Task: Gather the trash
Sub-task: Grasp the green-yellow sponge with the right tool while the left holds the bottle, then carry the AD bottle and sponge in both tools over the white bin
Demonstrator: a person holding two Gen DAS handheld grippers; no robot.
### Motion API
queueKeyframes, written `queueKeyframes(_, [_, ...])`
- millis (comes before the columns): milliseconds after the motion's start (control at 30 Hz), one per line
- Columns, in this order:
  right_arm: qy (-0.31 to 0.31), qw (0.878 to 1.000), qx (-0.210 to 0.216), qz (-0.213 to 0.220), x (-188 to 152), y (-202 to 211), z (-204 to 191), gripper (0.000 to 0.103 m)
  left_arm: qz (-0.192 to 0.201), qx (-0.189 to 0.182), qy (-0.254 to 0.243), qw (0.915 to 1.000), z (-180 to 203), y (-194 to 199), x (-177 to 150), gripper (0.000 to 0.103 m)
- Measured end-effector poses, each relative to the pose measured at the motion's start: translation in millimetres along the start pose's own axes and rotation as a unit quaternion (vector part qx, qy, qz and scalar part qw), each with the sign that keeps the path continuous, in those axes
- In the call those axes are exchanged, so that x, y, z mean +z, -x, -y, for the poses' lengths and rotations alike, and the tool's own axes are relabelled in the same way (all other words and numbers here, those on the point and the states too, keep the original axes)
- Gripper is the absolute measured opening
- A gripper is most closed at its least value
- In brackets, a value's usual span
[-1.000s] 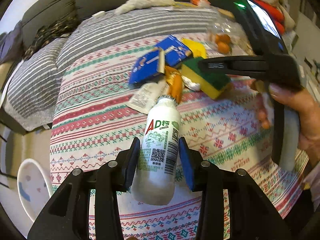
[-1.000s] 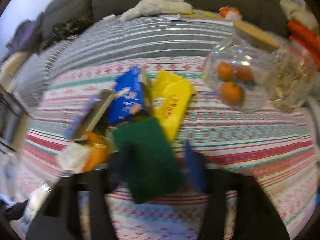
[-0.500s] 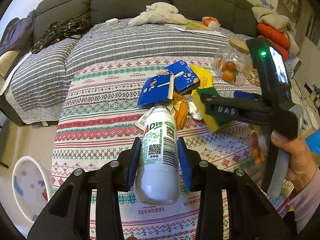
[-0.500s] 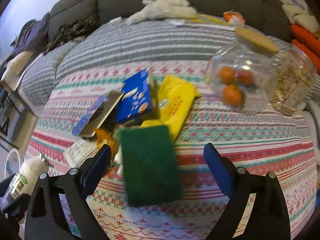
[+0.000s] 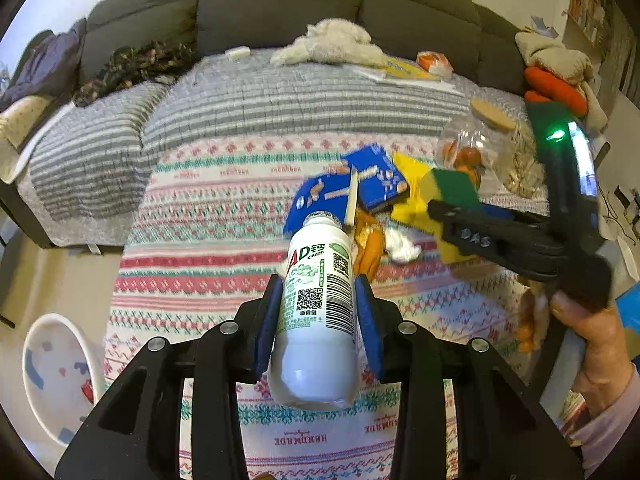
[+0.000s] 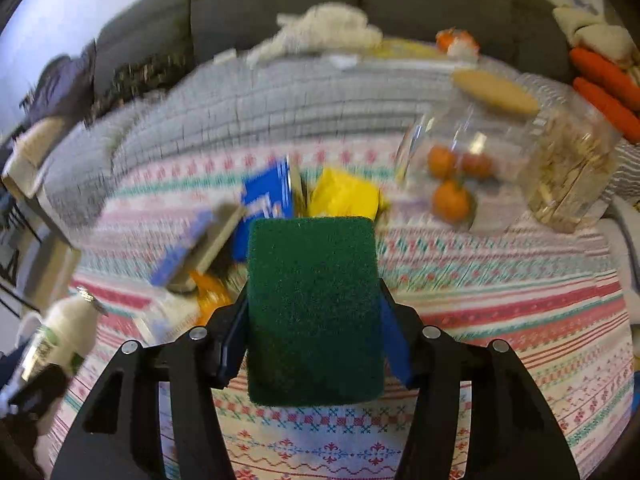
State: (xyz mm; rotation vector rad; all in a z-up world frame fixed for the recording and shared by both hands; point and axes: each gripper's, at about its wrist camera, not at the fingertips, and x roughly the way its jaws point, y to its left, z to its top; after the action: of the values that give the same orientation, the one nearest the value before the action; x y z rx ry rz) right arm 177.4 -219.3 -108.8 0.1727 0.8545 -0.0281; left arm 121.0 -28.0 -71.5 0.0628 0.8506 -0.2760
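Note:
My left gripper (image 5: 318,324) is shut on a white AD milk bottle (image 5: 318,304) and holds it above the patterned cloth. The bottle also shows at the left of the right wrist view (image 6: 60,336). My right gripper (image 6: 314,332) is shut on a green and yellow sponge (image 6: 314,308), lifted off the cloth; the sponge shows in the left wrist view (image 5: 452,196) too. On the cloth lie blue cartons (image 5: 352,188), a yellow packet (image 6: 344,196), an orange wrapper (image 5: 368,248) and a white crumpled scrap (image 5: 400,244).
A clear jar of tangerines (image 6: 452,176) and a jar of pale snacks (image 6: 568,172) stand at the right. A white bin (image 5: 52,372) sits on the floor at left. A grey sofa (image 5: 280,4) with clothes and a plush toy lies behind.
The right gripper closed on the sponge and lifted it off the cloth. The left gripper rose and drew back with the bottle held.

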Motion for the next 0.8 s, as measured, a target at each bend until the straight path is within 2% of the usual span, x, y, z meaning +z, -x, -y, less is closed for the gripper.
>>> queueKeyframes(200, [-0.004, 0.997, -0.010, 0.072, 8, 41, -10, 0.056, 0.044, 0.019, 0.015, 0.9987, -1, 17, 7, 0.035])
queueKeyframes(367, [0.010, 0.994, -0.010, 0.112, 4, 65, -29, 0.057, 0.070, 0.037, 0.037, 0.9962, -13, 31, 9, 0.035])
queueKeyframes(567, [0.030, 0.992, -0.006, 0.124, -8, 76, -53, 0.057, 0.077, 0.052, 0.061, 0.9938, -31, 40, 8, 0.035])
queueKeyframes(800, [0.049, 0.992, 0.016, 0.115, -20, 80, -80, 0.057, 0.080, 0.068, 0.073, 0.9918, -49, 51, 3, 0.035])
